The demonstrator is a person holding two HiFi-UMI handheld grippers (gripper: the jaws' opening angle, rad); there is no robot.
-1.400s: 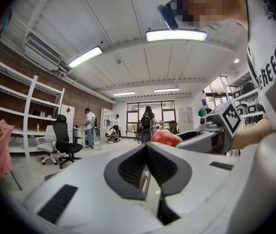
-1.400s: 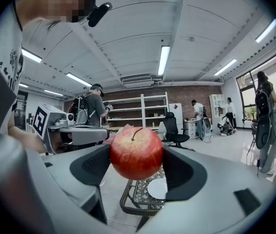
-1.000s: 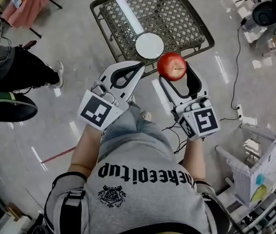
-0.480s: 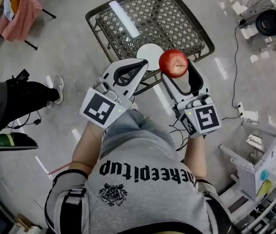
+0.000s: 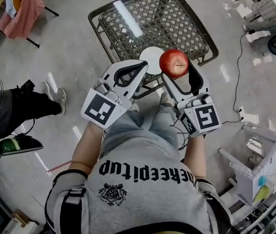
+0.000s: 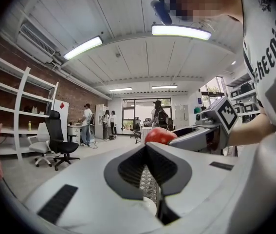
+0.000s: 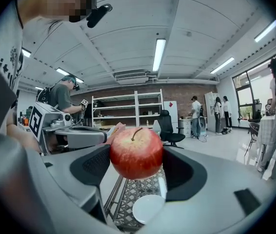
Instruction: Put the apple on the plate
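1. Head view. The right hand-held gripper (image 5: 178, 74) pinches a red apple (image 5: 173, 61) at its jaw tips and holds it in the air. The white plate (image 5: 150, 58) lies below on the lattice worktop (image 5: 162, 18), close to the near edge and partly hidden by the apple. The left hand-held gripper (image 5: 140, 66) hovers just beside the plate.
2. Left gripper view. The left hand-held gripper (image 6: 147, 150) has its jaws pressed together with nothing between them; lattice shows through the gap lower down. The apple (image 6: 159, 134) pokes up just beyond the tips.
3. Right gripper view. The right hand-held gripper (image 7: 137, 172) has both jaws tight on the sides of the apple (image 7: 136, 152), stem up. The plate (image 7: 148, 207) sits lower, apart from the fruit, on the worktop (image 7: 126, 194).
4. Risks, as I judge them:
   - The hold is at the tips on a round, smooth skin, so a tilt on the way down may let the apple slip.
   - Letting go too high may bounce it off the plate.
   - The plate is near the edge, so a rolling apple could end up on the floor.
   - The left jaws could nudge the plate.
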